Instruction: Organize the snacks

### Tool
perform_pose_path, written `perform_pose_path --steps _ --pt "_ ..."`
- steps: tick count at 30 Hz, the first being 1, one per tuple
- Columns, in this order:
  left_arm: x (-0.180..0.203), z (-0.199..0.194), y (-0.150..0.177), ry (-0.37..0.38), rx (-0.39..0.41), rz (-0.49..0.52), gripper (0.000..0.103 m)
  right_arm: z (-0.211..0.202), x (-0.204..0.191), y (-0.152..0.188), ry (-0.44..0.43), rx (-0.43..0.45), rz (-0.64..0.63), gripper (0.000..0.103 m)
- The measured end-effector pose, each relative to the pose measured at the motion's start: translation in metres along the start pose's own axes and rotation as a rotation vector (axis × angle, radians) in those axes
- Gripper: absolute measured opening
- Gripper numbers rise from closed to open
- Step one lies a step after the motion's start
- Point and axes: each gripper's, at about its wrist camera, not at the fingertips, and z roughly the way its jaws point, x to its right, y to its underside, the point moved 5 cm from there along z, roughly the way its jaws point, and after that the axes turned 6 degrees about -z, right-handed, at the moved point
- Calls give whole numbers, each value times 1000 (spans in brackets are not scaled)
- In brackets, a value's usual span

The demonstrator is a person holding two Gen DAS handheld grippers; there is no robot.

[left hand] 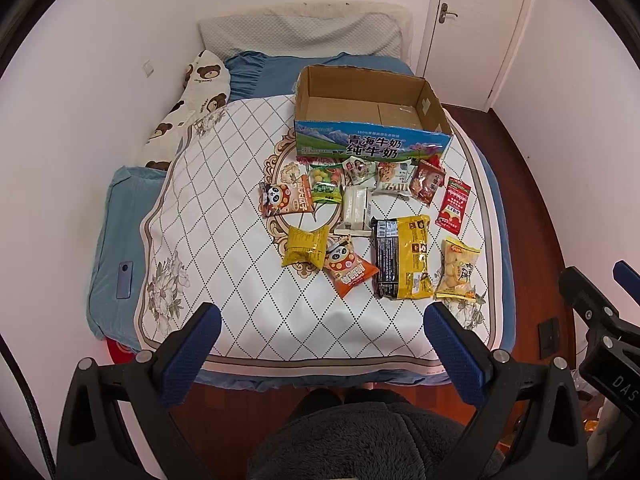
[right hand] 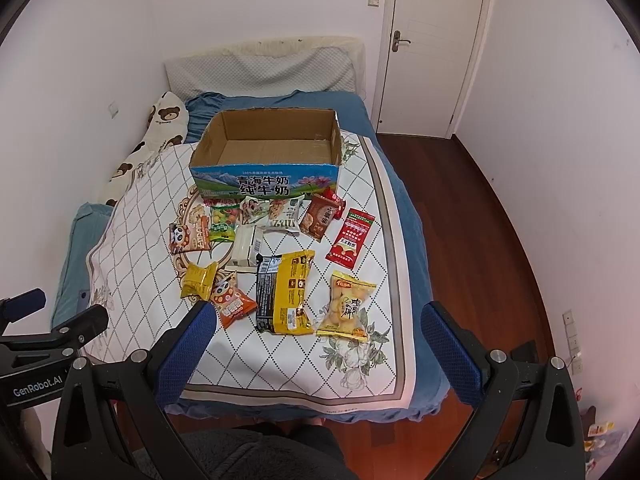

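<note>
On the bed point(left hand: 224, 216): snack packets, loose, spread across the quilted cover.
Milk carton box point(left hand: 372, 120): open top, nothing inside, just behind the packets.
Left gripper point(left hand: 320, 344): jaws wide, holding nothing, at the bed's foot.
Right gripper point(right hand: 316, 344): jaws wide, holding nothing.

Cardboard box point(left hand: 372, 136) brown inside with a blue-green printed front; quilt point(left hand: 224, 200) white with dark diamond grid and grey flowers; noodle pack point(left hand: 402, 256) yellow and black; sachet point(left hand: 453, 205) red; bolster point(left hand: 188, 100) cream with brown bears; sheet point(left hand: 116, 232) blue.
</note>
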Motion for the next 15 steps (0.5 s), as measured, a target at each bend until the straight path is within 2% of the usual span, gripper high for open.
perform_pose_path --steps 15 --pt "-3 -3 1 2 7 -9 103 -5 -2 0 -1 10 3 103"
